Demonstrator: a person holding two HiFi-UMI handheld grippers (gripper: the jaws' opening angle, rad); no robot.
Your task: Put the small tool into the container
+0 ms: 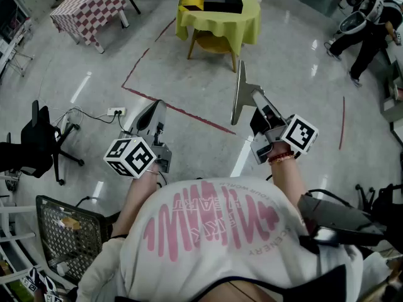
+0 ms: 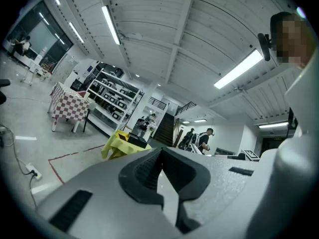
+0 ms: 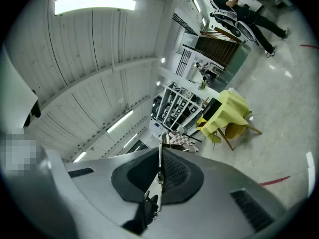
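Observation:
A black box-like container (image 1: pixel 222 0) sits on a round table with a yellow cloth (image 1: pixel 217 25), far ahead across the floor. It also shows in the left gripper view, black container (image 2: pixel 137 142) on yellow table (image 2: pixel 117 147), and in the right gripper view (image 3: pixel 215 108). My left gripper (image 1: pixel 157 105) is held at waist height, its jaws together at the tips (image 2: pixel 160 149) with nothing in them. My right gripper (image 1: pixel 240 68) points toward the table, shut and empty (image 3: pixel 160 146). I see no small tool in any view.
A checkered-cloth table (image 1: pixel 88 11) stands at the far left. An office chair (image 1: pixel 38 137) and a wire basket (image 1: pixel 66 231) are close on my left, with a power strip (image 1: pixel 115 111) and cable on the floor. A person (image 1: pixel 368 30) walks at the far right. Red tape lines (image 1: pixel 182 111) cross the floor.

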